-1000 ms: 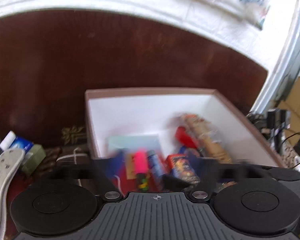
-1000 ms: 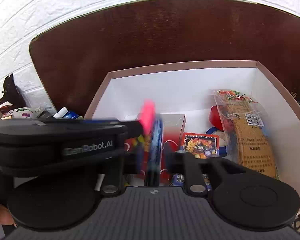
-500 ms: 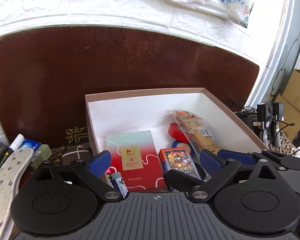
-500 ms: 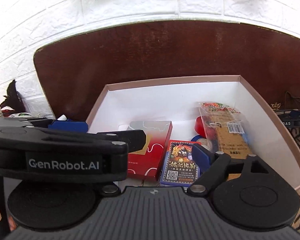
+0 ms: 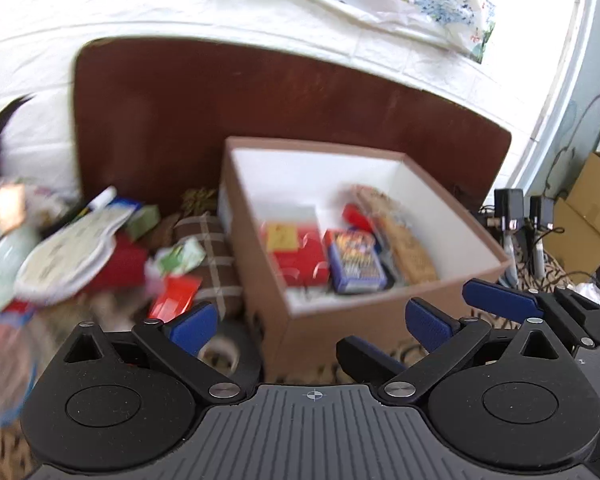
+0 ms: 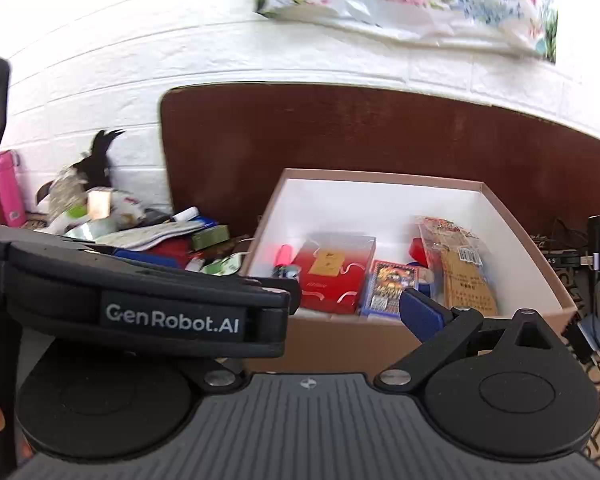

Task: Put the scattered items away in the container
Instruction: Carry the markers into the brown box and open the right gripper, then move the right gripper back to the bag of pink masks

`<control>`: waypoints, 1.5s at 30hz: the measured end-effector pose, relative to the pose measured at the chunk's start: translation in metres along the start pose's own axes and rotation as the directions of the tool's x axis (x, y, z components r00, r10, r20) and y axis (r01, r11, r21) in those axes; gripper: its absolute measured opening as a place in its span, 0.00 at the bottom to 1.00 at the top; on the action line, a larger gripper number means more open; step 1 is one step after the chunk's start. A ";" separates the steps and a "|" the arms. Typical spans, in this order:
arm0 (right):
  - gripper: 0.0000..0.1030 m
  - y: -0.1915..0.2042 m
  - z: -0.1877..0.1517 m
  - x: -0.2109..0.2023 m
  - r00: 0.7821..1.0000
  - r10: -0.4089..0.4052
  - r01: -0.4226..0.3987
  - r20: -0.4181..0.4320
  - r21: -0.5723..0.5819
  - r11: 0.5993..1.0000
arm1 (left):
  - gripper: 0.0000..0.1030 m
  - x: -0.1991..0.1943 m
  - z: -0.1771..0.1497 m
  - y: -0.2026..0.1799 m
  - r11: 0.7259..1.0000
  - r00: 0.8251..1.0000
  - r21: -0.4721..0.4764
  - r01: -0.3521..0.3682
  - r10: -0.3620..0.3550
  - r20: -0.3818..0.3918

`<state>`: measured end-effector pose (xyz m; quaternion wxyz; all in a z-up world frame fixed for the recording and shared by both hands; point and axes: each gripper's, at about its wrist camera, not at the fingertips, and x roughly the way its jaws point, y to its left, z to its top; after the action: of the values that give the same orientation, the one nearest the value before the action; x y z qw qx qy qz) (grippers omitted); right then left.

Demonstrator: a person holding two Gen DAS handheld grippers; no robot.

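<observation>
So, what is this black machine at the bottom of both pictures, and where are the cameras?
No robot here: a person holds a hand tool with two jaws in each hand, and a camera on each tool looks forward along them. One picture comes from the left gripper, the other from the right gripper, whose jaws have just been opening. Both stand open with nothing between them. Ahead is a box holding a red packet, a card pack and a snack bag. Loose items lie left of it.
</observation>
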<state>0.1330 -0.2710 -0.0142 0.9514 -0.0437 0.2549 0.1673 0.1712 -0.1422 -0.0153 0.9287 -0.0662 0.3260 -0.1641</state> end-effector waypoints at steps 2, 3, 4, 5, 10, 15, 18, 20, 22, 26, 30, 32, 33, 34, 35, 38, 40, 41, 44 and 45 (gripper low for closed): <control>0.97 0.009 -0.011 -0.013 1.000 0.018 -0.018 0.004 0.003 1.000 | 1.00 -0.017 -0.016 0.002 1.000 0.999 0.000 -0.031 0.031 0.019; 0.97 0.013 -0.016 -0.019 1.000 0.028 -0.028 0.008 0.013 1.000 | 1.00 -0.025 -0.023 0.002 0.999 0.999 0.006 -0.047 0.047 0.026; 0.97 0.018 -0.023 -0.024 0.999 0.039 -0.039 0.010 0.025 0.999 | 1.00 -0.031 -0.029 0.003 0.998 0.998 0.012 -0.061 0.060 0.029; 0.97 0.023 -0.028 -0.029 0.999 0.048 -0.048 0.010 0.034 0.998 | 1.00 -0.037 -0.035 0.005 0.997 0.997 0.015 -0.072 0.071 0.026; 0.97 0.046 -0.052 -0.045 0.996 0.084 -0.082 -0.022 0.059 0.995 | 1.00 -0.059 -0.062 0.016 0.993 0.993 0.022 -0.116 0.116 0.006; 0.97 0.067 -0.068 -0.051 0.993 0.108 -0.103 -0.052 0.095 0.990 | 1.00 -0.077 -0.078 0.031 0.987 0.987 0.014 -0.160 0.160 0.002; 0.97 0.081 -0.072 -0.053 0.990 0.124 -0.116 -0.067 0.105 0.988 | 1.00 -0.087 -0.085 0.043 0.985 0.985 -0.013 -0.172 0.172 -0.004; 0.97 0.091 -0.074 -0.055 0.989 0.129 -0.121 -0.076 0.098 0.988 | 1.00 -0.092 -0.089 0.052 0.983 0.984 -0.032 -0.181 0.181 -0.005; 0.97 0.102 -0.076 -0.055 0.988 0.132 -0.125 -0.083 0.084 0.989 | 1.00 -0.097 -0.096 0.061 0.981 0.983 -0.048 -0.186 0.186 -0.008; 0.97 0.125 -0.084 -0.050 0.980 0.156 -0.151 -0.123 0.051 0.987 | 1.00 -0.103 -0.115 0.088 0.975 0.979 -0.090 -0.204 0.202 -0.038; 0.97 0.151 -0.098 -0.036 0.965 0.191 -0.191 -0.181 0.015 0.981 | 1.00 -0.102 -0.132 0.116 0.964 0.972 -0.139 -0.228 0.217 -0.090; 0.97 0.162 -0.104 -0.030 0.956 0.205 -0.208 -0.209 0.007 0.978 | 1.00 -0.102 -0.140 0.129 0.959 0.970 -0.160 -0.234 0.219 -0.106; 0.97 0.167 -0.106 -0.026 0.952 0.212 -0.216 -0.222 0.004 0.976 | 1.00 -0.102 -0.143 0.135 0.955 0.969 -0.174 -0.239 0.221 -0.113; 0.97 0.172 -0.107 -0.024 0.948 0.217 -0.223 -0.232 0.000 0.975 | 1.00 -0.102 -0.145 0.141 0.952 0.968 -0.184 -0.243 0.225 -0.116; 0.97 0.176 -0.107 -0.021 0.946 0.222 -0.230 -0.238 -0.006 0.973 | 1.00 -0.102 -0.146 0.147 0.949 0.967 -0.194 -0.248 0.229 -0.115; 0.97 0.184 -0.104 -0.017 0.944 0.230 -0.244 -0.235 -0.030 0.969 | 1.00 -0.106 -0.148 0.167 0.938 0.964 -0.227 -0.262 0.244 -0.105; 0.97 0.189 -0.102 -0.013 0.945 0.242 -0.258 -0.220 -0.044 0.965 | 1.00 -0.109 -0.148 0.183 0.929 0.961 -0.250 -0.273 0.256 -0.100; 0.97 0.191 -0.101 -0.010 0.941 0.257 -0.273 -0.219 -0.046 0.961 | 1.00 -0.111 -0.148 0.192 0.921 0.957 -0.263 -0.288 0.271 -0.101; 0.97 0.200 -0.098 0.002 0.932 0.287 -0.301 -0.220 -0.030 0.953 | 1.00 -0.118 -0.144 0.221 0.895 0.946 -0.306 -0.324 0.309 -0.100; 0.97 0.204 -0.097 0.007 0.927 0.297 -0.310 -0.227 -0.023 0.950 | 1.00 -0.121 -0.143 0.231 0.888 0.945 -0.323 -0.328 0.313 -0.099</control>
<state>0.0234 -0.0935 -0.1018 0.8780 -0.0500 0.3577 0.3141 0.0534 0.1140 -0.1093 0.9105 -0.1649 0.3761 0.0480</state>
